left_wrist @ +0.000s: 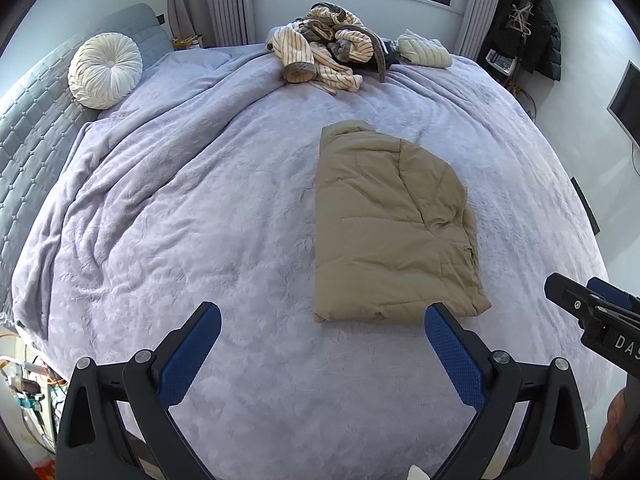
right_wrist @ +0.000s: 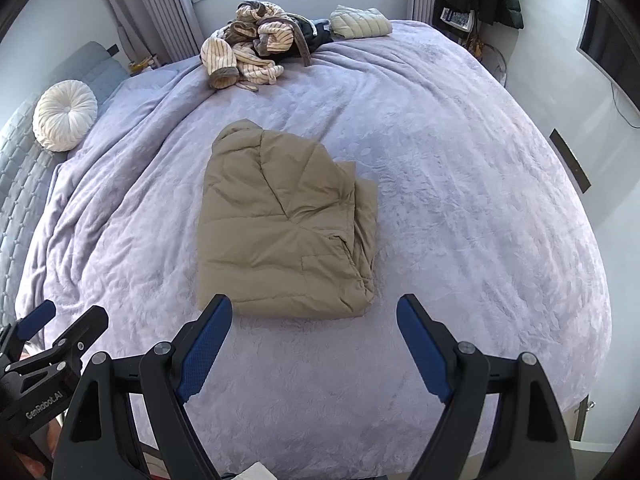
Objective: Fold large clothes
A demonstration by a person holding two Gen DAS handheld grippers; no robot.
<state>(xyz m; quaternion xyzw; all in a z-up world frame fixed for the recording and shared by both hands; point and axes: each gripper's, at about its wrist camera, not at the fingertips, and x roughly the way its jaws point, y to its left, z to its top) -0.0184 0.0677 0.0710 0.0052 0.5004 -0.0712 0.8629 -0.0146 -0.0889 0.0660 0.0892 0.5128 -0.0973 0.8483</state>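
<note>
A tan padded jacket point(left_wrist: 388, 224) point(right_wrist: 288, 228) lies folded into a compact rectangle on the lilac bedspread point(left_wrist: 200, 220) point(right_wrist: 460, 200). My left gripper point(left_wrist: 322, 320) hovers open above the blanket just short of the jacket's near edge, nothing between its blue pads. My right gripper point(right_wrist: 314, 312) also stands open, above the jacket's near edge, without touching it. Each gripper shows at the edge of the other's view: the right one point(left_wrist: 592, 312) at the right side, the left one point(right_wrist: 52, 336) at the lower left.
A crumpled striped cream garment point(left_wrist: 324, 52) point(right_wrist: 248, 48) and a folded pale quilted jacket point(left_wrist: 424, 50) point(right_wrist: 362, 22) lie at the far end of the bed. A round white cushion point(left_wrist: 105, 70) point(right_wrist: 64, 114) leans on the grey headboard. A coat rack point(left_wrist: 532, 20) stands at the back right.
</note>
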